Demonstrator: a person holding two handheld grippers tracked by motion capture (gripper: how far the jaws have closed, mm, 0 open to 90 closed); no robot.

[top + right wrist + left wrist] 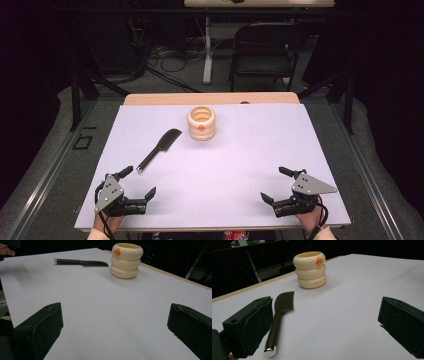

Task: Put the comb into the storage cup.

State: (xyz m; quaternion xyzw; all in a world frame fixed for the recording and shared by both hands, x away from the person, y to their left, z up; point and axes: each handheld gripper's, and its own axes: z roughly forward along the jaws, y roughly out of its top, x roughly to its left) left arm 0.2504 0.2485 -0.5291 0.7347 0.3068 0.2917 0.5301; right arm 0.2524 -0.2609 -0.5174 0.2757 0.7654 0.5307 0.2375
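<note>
A cream ribbed holder [201, 123] with an orange mark stands upright at the far middle of the white table [220, 165]. A dark knife [159, 149] lies flat to its left, with the handle end toward me. My left gripper [140, 181] rests open near the front left corner, just short of the knife's handle. My right gripper [274, 185] stands open near the front right corner, nothing between its jaws. The left gripper view has the knife [279, 315] beside the left jaw and the holder [310, 269] beyond. The right gripper view has the holder [126, 260] and knife [82, 263] far off.
Behind the table stand a black folding chair [265, 50] and a table leg [207, 47] with cables on the floor. A wooden strip [210, 98] edges the table's far side. Bare white surface lies between the two grippers.
</note>
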